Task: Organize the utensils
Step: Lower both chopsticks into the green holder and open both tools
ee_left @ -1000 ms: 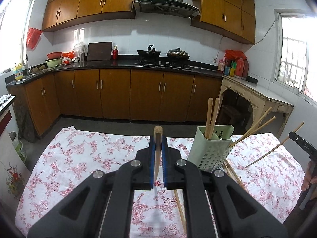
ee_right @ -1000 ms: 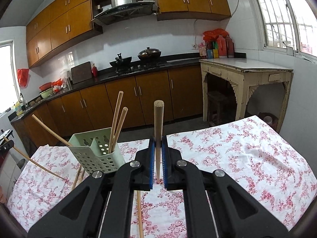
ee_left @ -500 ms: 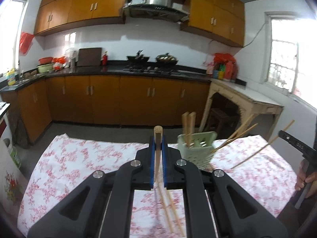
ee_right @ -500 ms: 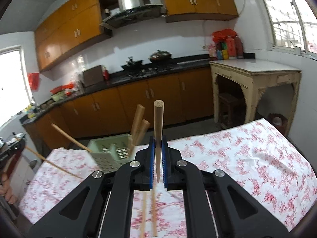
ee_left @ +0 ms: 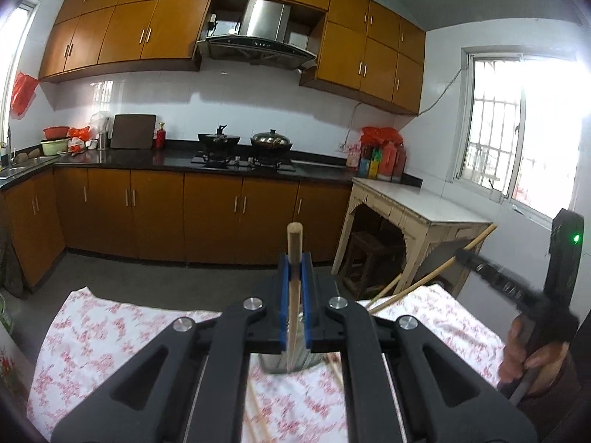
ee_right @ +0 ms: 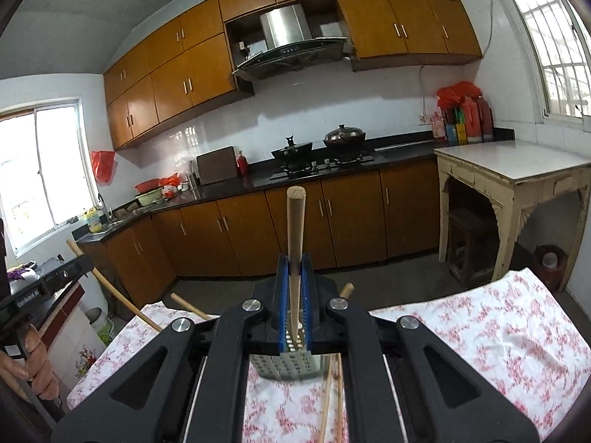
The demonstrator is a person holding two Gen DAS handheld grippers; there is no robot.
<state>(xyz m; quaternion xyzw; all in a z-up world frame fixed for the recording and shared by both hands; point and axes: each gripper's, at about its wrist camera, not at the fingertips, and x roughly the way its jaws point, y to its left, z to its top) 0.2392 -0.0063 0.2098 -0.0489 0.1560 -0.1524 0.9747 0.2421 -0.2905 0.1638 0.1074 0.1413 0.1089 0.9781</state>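
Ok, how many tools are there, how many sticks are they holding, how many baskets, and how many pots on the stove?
Tools: 2, the left tool and the right tool
Held sticks: 2, the left chopstick and the right chopstick
Baskets: 1, the basket
Pots: 2, the wok and the lidded pot
Total: 7

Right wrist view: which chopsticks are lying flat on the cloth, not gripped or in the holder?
The pair of chopsticks on the tablecloth just right of the holder; the right gripper clamps one chopstick upright.

Two grippers (ee_left: 294, 295) (ee_right: 294, 295), one holder (ee_right: 286, 367), two pans (ee_right: 291, 147) (chopsticks uncountable).
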